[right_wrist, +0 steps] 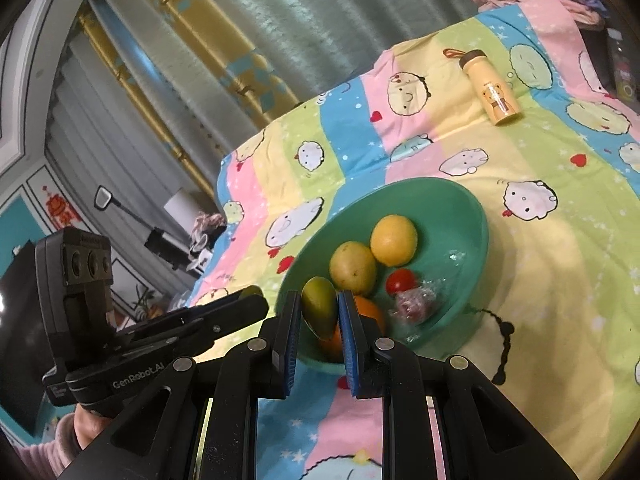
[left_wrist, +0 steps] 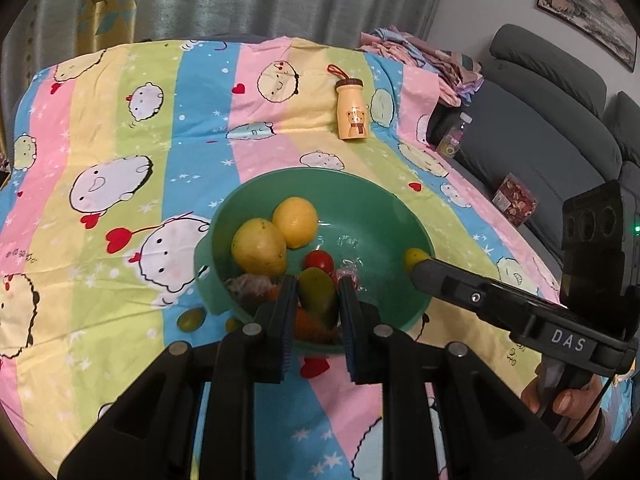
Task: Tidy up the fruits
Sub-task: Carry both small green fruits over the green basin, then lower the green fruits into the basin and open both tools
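– Left gripper (left_wrist: pixel 317 285) first: clamped shut on a small oblong green fruit (left_wrist: pixel 315 294), smooth and waxy-looking, blue ribbed pads pressing both its flanks.

– And the right gripper (right_wrist: pixel 319 300)?

– Same story: closed on a yellow-green oblong fruit (right_wrist: pixel 318 306), glossy, a little plumper at the top.

– Which way to the target?

– Straight ahead and below for both. Wide teal plastic bowl (left_wrist: pixel 320 174), shallow and smooth-walled, sitting on the striped cartoon-print cotton sheet (left_wrist: pixel 120 128). Seen from the left wrist, right-hand tip over the bowl's right wall. Seen from the right wrist, left-hand tip at the bowl's left edge, apparently just outside it. Right one probably the nearer to a drop.

– Long axes?

– Both fruits running roughly along the fingers, the right one leaning slightly. Likely to roll inward down the bowl wall on release.

– Already inside?

– Two round, dull-skinned yellow fruits (left_wrist: pixel 276 236) touching each other, a shiny red tomato (left_wrist: pixel 320 262), a pebbly orange (right_wrist: pixel 370 312) at the near wall, plus something wrapped in crinkled clear film (right_wrist: pixel 412 304).

– Anything left out?

– Two small green grape-like fruits (left_wrist: pixel 191 318) on the sheet, just beside the near-left rim. Beyond the bowl, well apart, a cream bottle with a bear print (left_wrist: pixel 351 110) lying on its side.
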`<control>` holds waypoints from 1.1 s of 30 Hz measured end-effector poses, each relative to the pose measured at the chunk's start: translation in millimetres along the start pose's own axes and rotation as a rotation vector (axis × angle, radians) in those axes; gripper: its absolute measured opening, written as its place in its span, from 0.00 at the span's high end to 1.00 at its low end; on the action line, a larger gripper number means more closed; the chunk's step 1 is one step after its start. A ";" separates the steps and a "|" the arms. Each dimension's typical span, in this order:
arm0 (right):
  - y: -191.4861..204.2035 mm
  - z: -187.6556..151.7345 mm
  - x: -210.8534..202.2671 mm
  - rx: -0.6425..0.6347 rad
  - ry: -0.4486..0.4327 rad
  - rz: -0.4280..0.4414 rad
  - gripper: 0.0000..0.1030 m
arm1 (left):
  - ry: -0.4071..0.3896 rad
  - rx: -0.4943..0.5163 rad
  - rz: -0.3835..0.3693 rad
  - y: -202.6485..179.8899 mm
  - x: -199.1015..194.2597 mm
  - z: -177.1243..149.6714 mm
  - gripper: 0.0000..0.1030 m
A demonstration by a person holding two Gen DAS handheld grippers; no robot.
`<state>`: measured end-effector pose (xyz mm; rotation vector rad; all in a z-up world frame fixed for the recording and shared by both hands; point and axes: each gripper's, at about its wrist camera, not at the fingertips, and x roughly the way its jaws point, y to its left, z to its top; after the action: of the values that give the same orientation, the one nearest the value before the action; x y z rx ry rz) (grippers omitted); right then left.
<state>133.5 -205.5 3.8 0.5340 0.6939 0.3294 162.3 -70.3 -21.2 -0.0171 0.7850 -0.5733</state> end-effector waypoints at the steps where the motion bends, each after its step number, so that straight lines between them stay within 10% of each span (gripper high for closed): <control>1: -1.6 1.3 1.4 0.001 0.002 0.000 0.79 | 0.005 0.001 0.004 0.1 3.6 1.1 0.80; 33: -10.6 8.5 30.9 -0.040 0.070 -0.059 0.79 | 0.082 0.014 0.040 10.0 44.5 8.5 0.80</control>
<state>162.9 -203.2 -12.6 0.4644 0.7681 0.3077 197.9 -85.4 -46.9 0.0349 0.8590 -0.5442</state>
